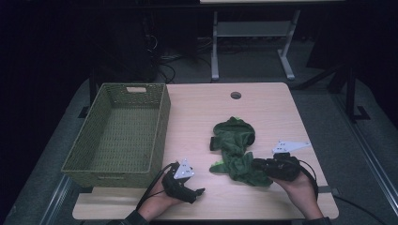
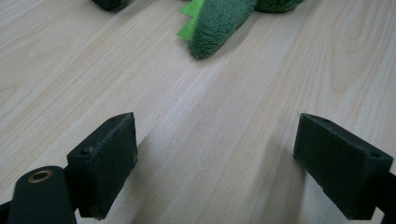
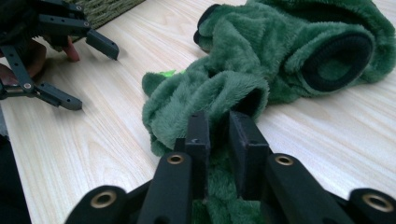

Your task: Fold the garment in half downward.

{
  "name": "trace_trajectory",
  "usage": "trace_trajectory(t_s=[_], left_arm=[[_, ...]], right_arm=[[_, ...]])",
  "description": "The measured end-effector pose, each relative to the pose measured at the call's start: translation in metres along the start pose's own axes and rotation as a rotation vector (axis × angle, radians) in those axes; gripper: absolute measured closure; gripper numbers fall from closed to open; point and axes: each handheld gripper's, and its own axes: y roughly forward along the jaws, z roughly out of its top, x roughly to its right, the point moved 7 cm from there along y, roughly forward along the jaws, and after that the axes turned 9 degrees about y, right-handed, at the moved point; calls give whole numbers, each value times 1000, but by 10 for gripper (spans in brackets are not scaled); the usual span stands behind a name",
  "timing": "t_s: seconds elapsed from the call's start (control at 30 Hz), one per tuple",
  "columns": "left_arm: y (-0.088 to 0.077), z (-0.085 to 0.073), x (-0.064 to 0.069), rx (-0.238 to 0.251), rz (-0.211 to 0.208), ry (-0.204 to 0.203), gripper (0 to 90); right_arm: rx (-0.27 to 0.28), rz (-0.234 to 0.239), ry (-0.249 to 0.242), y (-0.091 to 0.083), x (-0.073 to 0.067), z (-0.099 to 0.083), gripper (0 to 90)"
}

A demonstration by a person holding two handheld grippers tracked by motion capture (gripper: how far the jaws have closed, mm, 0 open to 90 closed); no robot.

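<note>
Green plush garment (image 1: 237, 147) lies crumpled on the worktop (image 1: 263, 101), right of middle, well apart from the woven basket (image 1: 101, 169) at the left. Right claw (image 3: 218, 125) is nearly closed on a bunched fold at the garment's near end, fleece pinched between the jaws. Left claw (image 2: 219, 161) hangs wide open just over bare wood, holding nothing, the garment's tail tip with its bright green spikes (image 2: 189, 21) ahead of it and apart.

Risks, as judged:
- the pinch takes only a thin fold, so on a lift the fleece could slide out and the piece drop back
- most of the cloth still rests on the worktop; a lift from one end would leave it dangling long and it could snag the basket rim or drape outside
- dragging instead of lifting could push it off the near edge
- left claw is close to the tail; closing in blind could bump the right claw or catch only the spikes
</note>
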Motion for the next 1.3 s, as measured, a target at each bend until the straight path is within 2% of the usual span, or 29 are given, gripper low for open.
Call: trace_trajectory(t_s=[0.17, 0.23, 0.37, 0.53, 0.67, 0.77, 0.9, 0.93, 1.07, 1.2, 1.3], left_arm=[[0, 0, 0, 0, 0, 0, 126], [0, 0, 0, -3, -1, 3, 126], [0, 0, 0, -3, -1, 3, 126], [0, 0, 0, -3, -1, 3, 126], [0, 0, 0, -3, -1, 3, 126], [0, 0, 0, -3, -1, 3, 126], [0, 0, 0, -3, -1, 3, 126], [0, 0, 0, -3, -1, 3, 126], [0, 0, 0, -3, -1, 3, 126], [0, 0, 0, -3, -1, 3, 126], [0, 0, 0, -3, 0, 3, 126]], right_arm=[[2, 10, 15, -1, -1, 1, 710], [-3, 16, 25, 1, 0, 1, 716], [-19, 4, 37, 8, 3, -1, 733], [-23, -22, 62, 4, 11, -3, 652], [-45, -35, 76, 3, 16, -8, 632], [-64, -33, 83, 4, 17, -13, 626], [-75, -7, 93, 10, 18, -15, 616], [-83, -5, 96, 12, 18, -16, 623], [-83, -2, 79, 15, 17, -16, 836], [-51, 28, 56, 12, 9, -8, 868], [-26, 81, 40, 13, -2, 1, 872]])
